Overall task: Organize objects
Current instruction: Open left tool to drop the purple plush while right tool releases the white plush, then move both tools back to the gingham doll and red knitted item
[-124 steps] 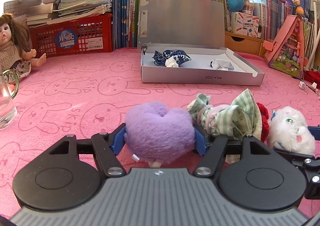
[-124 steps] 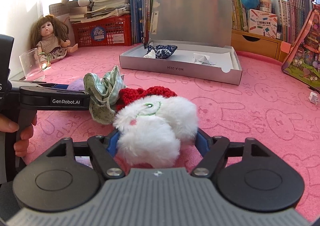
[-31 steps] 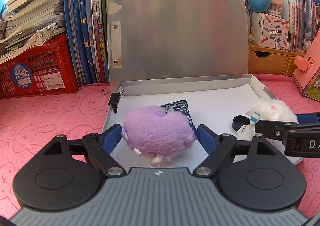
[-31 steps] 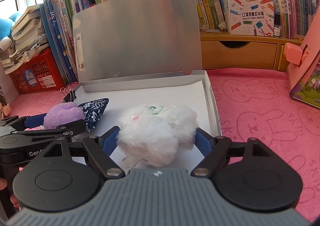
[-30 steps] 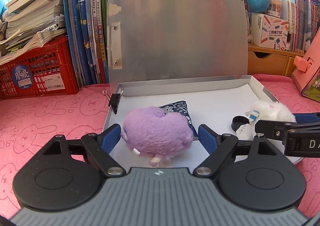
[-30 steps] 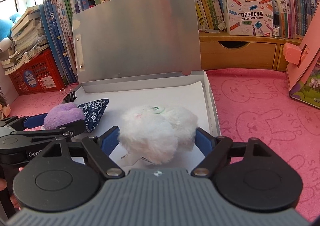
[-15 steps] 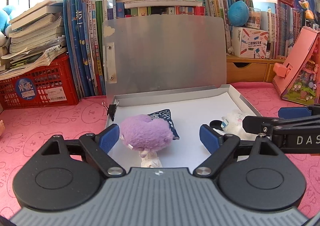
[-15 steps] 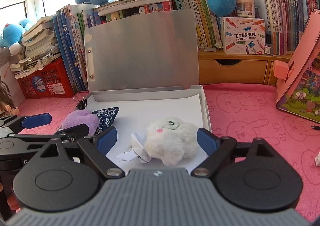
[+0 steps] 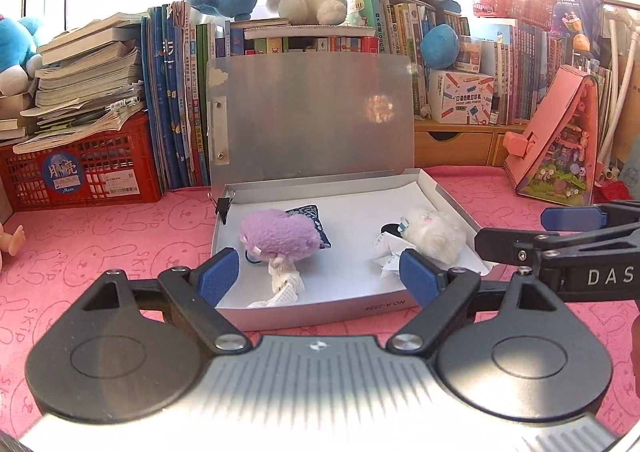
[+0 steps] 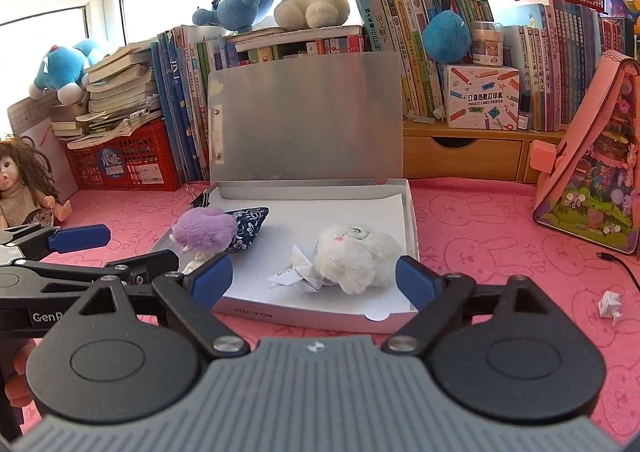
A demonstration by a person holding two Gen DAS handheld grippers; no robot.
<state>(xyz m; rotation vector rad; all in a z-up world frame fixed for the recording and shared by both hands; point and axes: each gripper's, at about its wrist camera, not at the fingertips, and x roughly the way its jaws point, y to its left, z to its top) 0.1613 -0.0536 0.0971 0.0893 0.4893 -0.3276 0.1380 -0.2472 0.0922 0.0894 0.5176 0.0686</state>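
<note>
Now both grippers (image 9: 318, 278) (image 10: 314, 278) hang empty, tilted downward.

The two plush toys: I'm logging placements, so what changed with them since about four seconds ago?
The purple plush and white plush went from the pink mat into the grey box and were let go. Both grippers have backed away; the left gripper is open, and the right gripper has just been opening, nothing between its jaws. The blue patterned pouch and raised lid stayed put.

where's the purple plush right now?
The purple plush lies inside the open grey box, on its left side in both wrist views, against the blue patterned pouch and apart from the white plush.
</note>
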